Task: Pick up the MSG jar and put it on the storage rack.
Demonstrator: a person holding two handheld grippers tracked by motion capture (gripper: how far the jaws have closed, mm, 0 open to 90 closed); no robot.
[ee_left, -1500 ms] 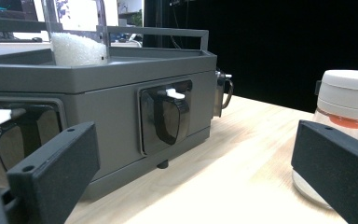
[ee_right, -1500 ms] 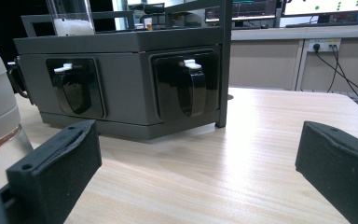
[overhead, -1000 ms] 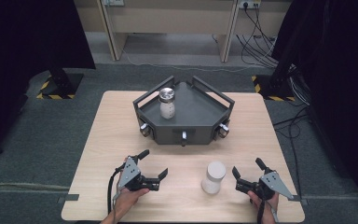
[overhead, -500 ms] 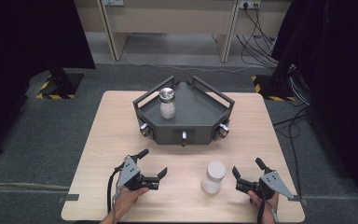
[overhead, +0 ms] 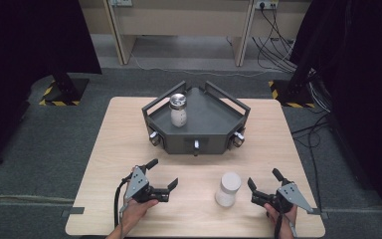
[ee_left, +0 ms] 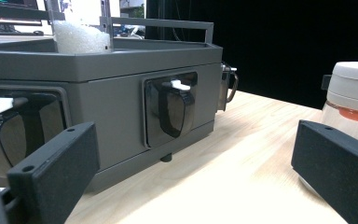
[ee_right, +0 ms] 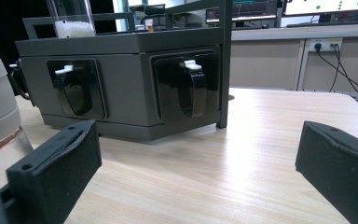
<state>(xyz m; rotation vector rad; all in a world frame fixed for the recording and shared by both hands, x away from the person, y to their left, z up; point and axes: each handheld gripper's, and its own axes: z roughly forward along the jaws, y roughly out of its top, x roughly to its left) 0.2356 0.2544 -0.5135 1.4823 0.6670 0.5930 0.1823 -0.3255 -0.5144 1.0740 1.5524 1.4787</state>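
Observation:
A dark grey tray-like box (overhead: 206,127) with rails stands at the table's far middle. Inside it, at its left, a clear jar (overhead: 178,111) with a metal lid holds white grains. A white-capped jar (overhead: 228,188) stands on the near table between my grippers. My left gripper (overhead: 162,174) rests on the table near the front left, open and empty. My right gripper (overhead: 264,181) rests at the front right, open and empty, just right of the white-capped jar. In the left gripper view the box front (ee_left: 121,107) and the white-capped jar (ee_left: 354,102) show; the right gripper view shows the box (ee_right: 135,84).
The box front carries black latches with white tabs (ee_right: 189,86) and small metal clasps (overhead: 196,146). The wooden table (overhead: 129,134) is bare at both sides of the box. Cables (overhead: 288,35) and a desk stand on the floor beyond.

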